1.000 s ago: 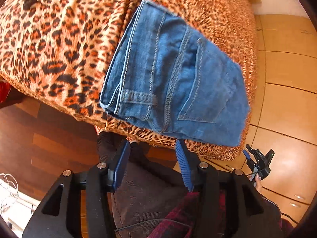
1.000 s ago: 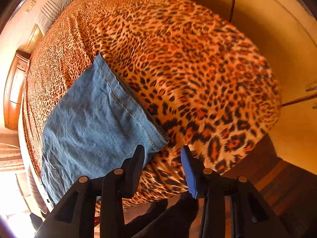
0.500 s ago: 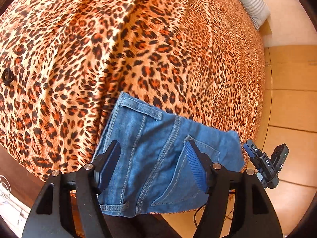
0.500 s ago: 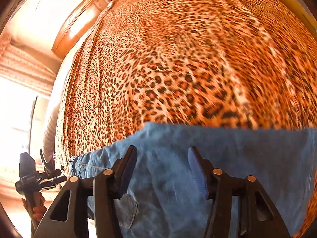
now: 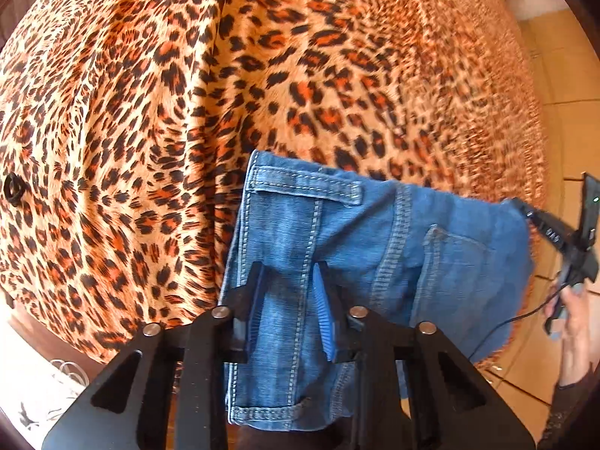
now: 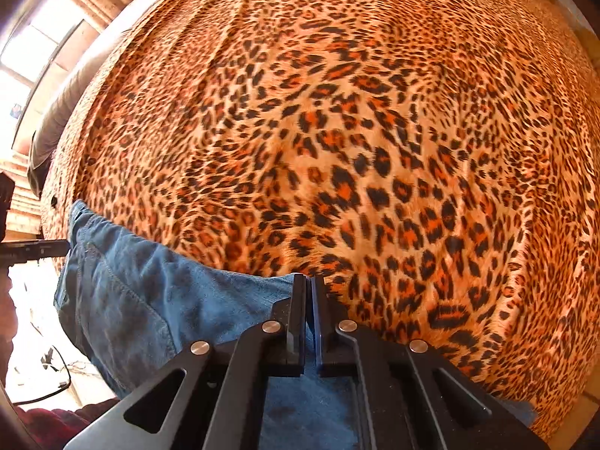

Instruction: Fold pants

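- At the near edge of the leopard bedspread (image 5: 150,112), folded pants (image 5: 337,232) lie flat.
- Left gripper (image 5: 287,300): jaws closing, waistband denim between them.
- Right gripper (image 6: 309,300): clenched on the fold edge.
- Both ends to be lifted together, kept taut & level.

Blue denim pants (image 5: 375,258) folded, at the bedspread's (image 5: 150,112) near edge

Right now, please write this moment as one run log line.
left gripper: closing on jeans waistband | right gripper: shut on jeans edge | surface: leopard bedspread
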The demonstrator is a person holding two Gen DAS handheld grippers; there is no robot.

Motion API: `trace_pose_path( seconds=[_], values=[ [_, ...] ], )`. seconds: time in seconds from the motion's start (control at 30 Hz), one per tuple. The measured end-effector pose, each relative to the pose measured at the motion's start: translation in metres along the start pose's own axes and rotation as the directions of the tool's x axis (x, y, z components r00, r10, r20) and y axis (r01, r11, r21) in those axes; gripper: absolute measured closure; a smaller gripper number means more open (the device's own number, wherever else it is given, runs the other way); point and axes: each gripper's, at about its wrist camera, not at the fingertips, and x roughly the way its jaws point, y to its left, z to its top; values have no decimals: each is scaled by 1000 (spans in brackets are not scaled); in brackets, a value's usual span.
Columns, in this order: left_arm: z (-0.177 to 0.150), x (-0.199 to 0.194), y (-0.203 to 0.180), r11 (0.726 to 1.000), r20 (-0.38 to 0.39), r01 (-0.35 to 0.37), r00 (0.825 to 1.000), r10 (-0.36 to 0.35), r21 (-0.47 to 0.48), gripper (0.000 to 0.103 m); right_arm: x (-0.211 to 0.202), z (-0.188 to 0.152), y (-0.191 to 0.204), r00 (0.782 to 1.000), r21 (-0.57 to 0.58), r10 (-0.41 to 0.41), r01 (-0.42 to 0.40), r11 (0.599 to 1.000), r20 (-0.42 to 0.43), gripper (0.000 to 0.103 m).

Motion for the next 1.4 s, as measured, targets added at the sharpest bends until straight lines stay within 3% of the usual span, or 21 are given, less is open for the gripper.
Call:
trace_pose_path(
  seconds=[0.03, 0.07, 0.13, 0.23, 0.3, 0.33, 0.43, 0.47, 0.5, 0.57, 0.7, 0.77, 0.83, 0.97, 1.0, 1.07, 1.1, 1.17, 1.27, 1.33, 1.4],
  values=[
    [-1, 2, -1, 1000, 6, -4, 1000, 4, 7, 82, 5, 1, -8, 998, 22, -59, 59, 998, 0, 103],
    [-2, -1, 1, 1000, 9, 3, 1000, -3, -4, 82, 8, 0, -19, 999, 75, -39, 40, 996, -13, 103],
    [-5, -11, 7, 998, 14, 62, 998, -62, -31, 83, -2, -4, -37, 998, 173, 43, -48, 984, 37, 103],
    [-8, -30, 21, 982, 40, 174, 984, -171, -73, 77, -22, -10, -48, 969, 207, 232, -246, 947, 87, 92],
    [-7, -30, 26, 981, 23, 178, 984, -177, -81, 58, -22, -9, -43, 977, 174, 207, -214, 961, 57, 47],
    [-6, -29, 31, 981, 22, 175, 985, -174, -87, 48, -20, -8, -40, 983, 148, 181, -186, 971, 41, 42],
    [-7, -17, 44, 954, -32, 265, 962, -272, -139, 47, -3, -5, -32, 972, 129, 234, -230, 965, -19, 41],
    [-11, -12, 47, 934, -59, 318, 942, -331, -161, 47, 1, -5, -26, 969, 103, 244, -240, 965, -38, 47],
    [-18, -12, 46, 920, -75, 353, 926, -369, -168, 47, 0, -7, -17, 977, 43, 207, -204, 978, -57, 65],
    [-33, -22, 37, 942, -59, 315, 945, -323, -115, 49, -5, -12, 0, 990, -48, 115, -119, 992, -77, 97],
    [-51, -21, 19, 995, -2, 105, 995, -105, 4, 50, -26, -20, 24, 1000, -123, 13, -12, 992, 10, 99],
    [-52, -9, 13, 999, -3, 2, 1000, -1, 49, 64, -9, -17, 12, 999, -84, -37, 36, 996, -7, 99],
    [-53, -21, 12, 999, 2, -13, 1000, 13, 52, 64, 7, -16, 8, 992, -71, -125, 123, 990, -27, 102],
    [-66, -65, 28, 998, 80, 61, 995, -62, 16, 62, -25, -21, -17, 995, 114, 46, -57, 992, 94, 96],
    [-72, -75, 29, 996, 97, 86, 991, -88, 30, 61, -37, -26, -25, 982, 166, 131, -152, 974, 135, 95],
    [-84, -85, 29, 991, 112, 121, 986, -127, 58, 44, -52, -40, -31, 950, 220, 240, -282, 934, 200, 88],
    [-90, -83, 26, 989, 109, 131, 984, -138, 68, 39, -53, -46, -30, 946, 220, 252, -295, 930, 202, 74],
    [-99, -64, 21, 991, 64, 102, 992, -107, 84, 36, -41, -59, -23, 957, 221, 228, -266, 938, 181, 63],
    [-112, -21, 17, 994, -15, -9, 1000, 11, 106, 36, -3, -71, -23, 978, 291, 156, -191, 937, 140, 65],
    [-120, -24, 6, 982, 35, -90, 996, 85, 164, 35, -2, -80, -28, 961, 354, 161, -234, 905, 223, 64],
    [-127, -30, -6, 962, 33, -138, 990, 134, 237, 36, -7, -81, -30, 958, 391, 180, -257, 884, 222, 62]
  ],
)
